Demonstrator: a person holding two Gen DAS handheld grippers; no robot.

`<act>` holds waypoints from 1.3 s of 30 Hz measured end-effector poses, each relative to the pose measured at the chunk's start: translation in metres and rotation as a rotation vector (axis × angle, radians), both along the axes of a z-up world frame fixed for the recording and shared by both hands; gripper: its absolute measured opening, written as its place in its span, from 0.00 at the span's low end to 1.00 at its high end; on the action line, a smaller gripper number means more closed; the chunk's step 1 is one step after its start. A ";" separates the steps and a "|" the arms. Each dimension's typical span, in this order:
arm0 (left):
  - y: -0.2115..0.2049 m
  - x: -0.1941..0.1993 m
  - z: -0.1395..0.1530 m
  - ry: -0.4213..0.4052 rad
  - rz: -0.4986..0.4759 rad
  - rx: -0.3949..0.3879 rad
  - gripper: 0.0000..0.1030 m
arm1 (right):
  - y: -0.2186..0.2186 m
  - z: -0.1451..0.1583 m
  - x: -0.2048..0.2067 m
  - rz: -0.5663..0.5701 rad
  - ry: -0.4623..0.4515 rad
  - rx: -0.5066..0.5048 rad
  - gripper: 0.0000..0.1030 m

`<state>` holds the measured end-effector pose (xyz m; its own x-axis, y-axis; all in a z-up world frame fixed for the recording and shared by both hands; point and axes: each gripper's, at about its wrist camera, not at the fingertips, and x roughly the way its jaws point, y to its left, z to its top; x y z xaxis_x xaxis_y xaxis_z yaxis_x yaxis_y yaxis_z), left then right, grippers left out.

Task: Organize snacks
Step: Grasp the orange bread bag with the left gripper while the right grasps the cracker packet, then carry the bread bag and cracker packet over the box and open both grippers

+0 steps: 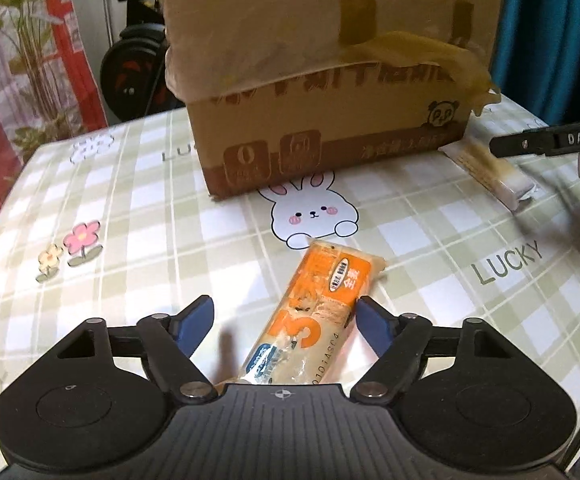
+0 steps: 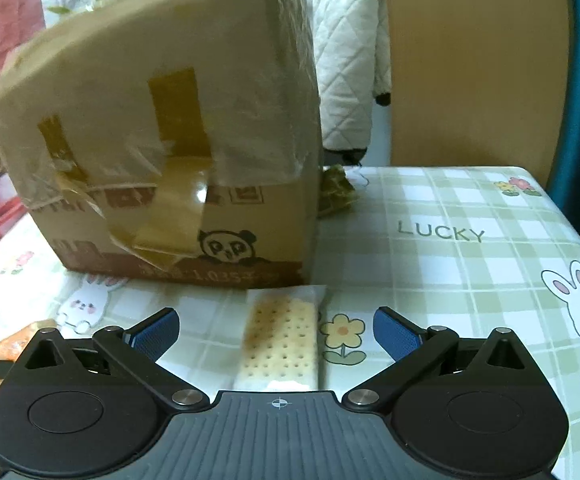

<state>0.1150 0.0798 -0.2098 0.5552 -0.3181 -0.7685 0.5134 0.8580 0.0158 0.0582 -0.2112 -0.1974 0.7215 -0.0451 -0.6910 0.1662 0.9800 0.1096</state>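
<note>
Pick-up step: left tool (image 1: 283, 318) stands open astride the orange-printed plastic snack packet (image 1: 316, 316), right tool (image 2: 275, 330) open astride the clear-wrapped cracker packet (image 2: 279, 340); next, close both.

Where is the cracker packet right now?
In the right wrist view, the cracker packet lies flat on the checked tablecloth, just in front of the cardboard box, between the open fingers of the right tool.

Snack packets (image 1: 322, 316) before box (image 1: 330, 120) on table (image 1: 129, 200)
</note>
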 end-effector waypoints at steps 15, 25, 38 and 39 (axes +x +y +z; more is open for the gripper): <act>-0.003 0.016 -0.009 0.049 0.169 -0.125 0.37 | 0.013 -0.017 0.026 0.057 0.130 -0.060 0.54; 0.002 0.008 0.015 -0.010 0.210 -0.170 0.37 | 0.012 0.004 0.002 0.081 0.069 -0.028 0.44; 0.002 -0.017 0.060 -0.098 0.218 -0.230 0.37 | 0.029 0.048 -0.056 0.123 -0.072 0.032 0.44; 0.002 -0.018 0.065 -0.110 0.216 -0.236 0.37 | 0.029 0.054 -0.060 0.125 -0.091 0.029 0.44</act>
<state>0.0970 0.0817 -0.1447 0.7046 -0.3459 -0.6197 0.3251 0.9335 -0.1514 -0.0017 -0.1820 -0.1434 0.7802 0.0679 -0.6219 0.0313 0.9886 0.1473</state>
